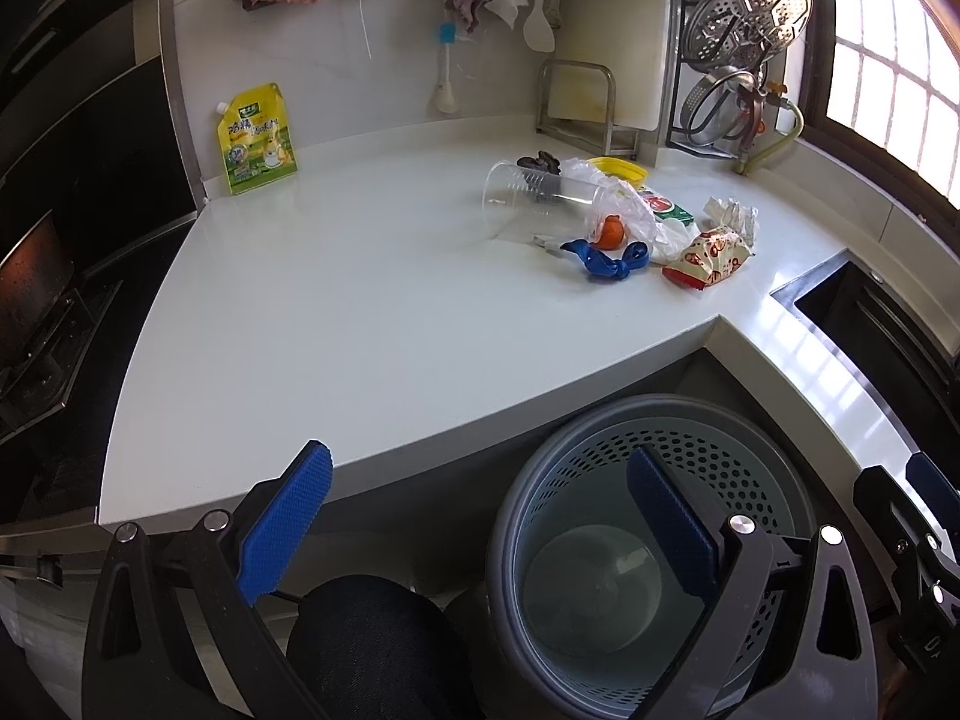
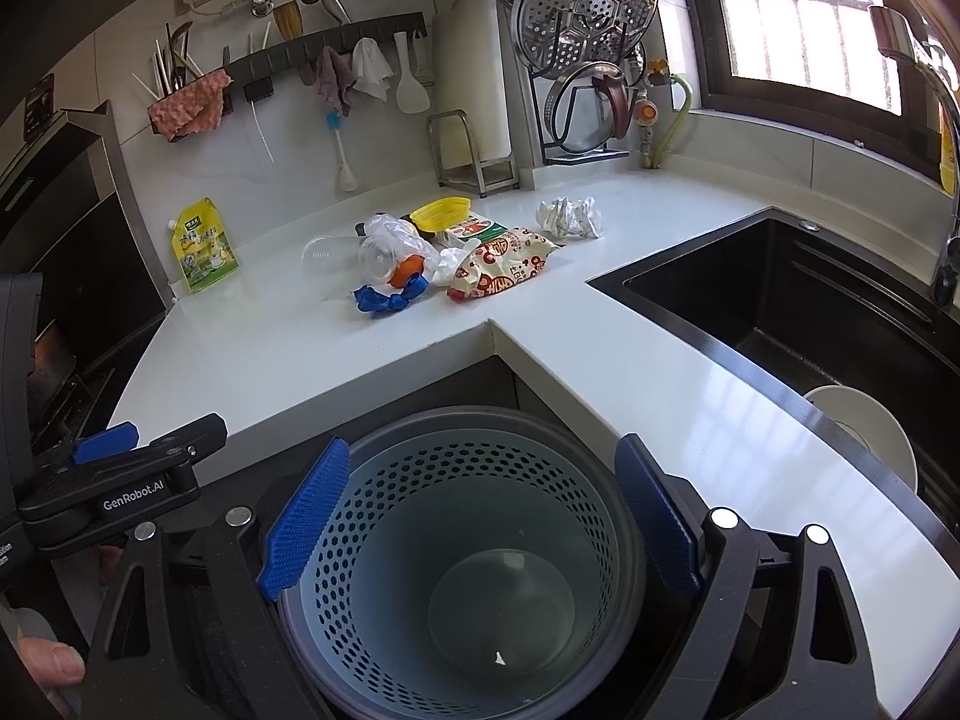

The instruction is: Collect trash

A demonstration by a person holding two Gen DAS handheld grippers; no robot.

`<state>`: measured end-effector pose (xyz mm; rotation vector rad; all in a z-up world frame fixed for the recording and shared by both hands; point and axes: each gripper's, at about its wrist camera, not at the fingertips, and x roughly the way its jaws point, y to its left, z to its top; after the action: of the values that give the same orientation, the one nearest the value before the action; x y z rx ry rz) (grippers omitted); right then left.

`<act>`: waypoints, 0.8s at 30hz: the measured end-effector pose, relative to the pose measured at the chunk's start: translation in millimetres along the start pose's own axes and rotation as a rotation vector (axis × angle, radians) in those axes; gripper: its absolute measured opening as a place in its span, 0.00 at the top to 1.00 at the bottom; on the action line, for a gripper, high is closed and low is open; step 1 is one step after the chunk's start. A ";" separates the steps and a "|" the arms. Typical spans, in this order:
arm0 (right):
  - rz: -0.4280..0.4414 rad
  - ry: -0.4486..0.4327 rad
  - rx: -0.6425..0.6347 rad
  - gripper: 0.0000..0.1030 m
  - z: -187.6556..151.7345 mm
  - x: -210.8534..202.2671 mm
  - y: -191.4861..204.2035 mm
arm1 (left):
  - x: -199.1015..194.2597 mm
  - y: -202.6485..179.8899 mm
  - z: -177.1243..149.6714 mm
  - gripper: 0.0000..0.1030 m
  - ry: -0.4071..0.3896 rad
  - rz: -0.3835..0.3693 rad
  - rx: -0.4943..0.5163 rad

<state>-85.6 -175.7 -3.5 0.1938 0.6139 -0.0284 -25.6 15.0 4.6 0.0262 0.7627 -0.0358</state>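
A pile of trash lies on the white counter (image 1: 360, 312): a clear plastic cup (image 1: 534, 198) on its side, a blue balloon scrap (image 1: 606, 261), an orange piece (image 1: 611, 234), a red snack bag (image 1: 708, 255), crumpled foil (image 1: 732, 216) and a yellow lid (image 1: 618, 171). The same pile shows in the right wrist view, with the snack bag (image 2: 504, 264) and foil (image 2: 570, 216). A grey perforated trash bin (image 1: 600, 462) stands on the floor below the counter's corner; it also shows in the right wrist view (image 2: 468, 480). My left gripper (image 1: 480, 528) and my right gripper (image 2: 480, 516) are open and empty above the bin.
A yellow seasoning pouch (image 1: 258, 138) leans on the back wall. A black sink (image 2: 810, 312) with a white plate (image 2: 870, 438) lies to the right. A stove (image 1: 36, 324) lies at the left. A pot-lid rack (image 2: 588, 60) and hanging utensils stand at the back.
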 end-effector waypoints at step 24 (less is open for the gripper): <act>-0.056 0.045 0.034 0.17 98.8 142.8 -16.4 | 103.6 -18.7 84.3 0.06 -0.036 0.038 0.032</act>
<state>86.1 -206.0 -9.4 0.2107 0.6639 -0.0893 106.6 -9.1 -6.3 0.0706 0.7249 -0.0126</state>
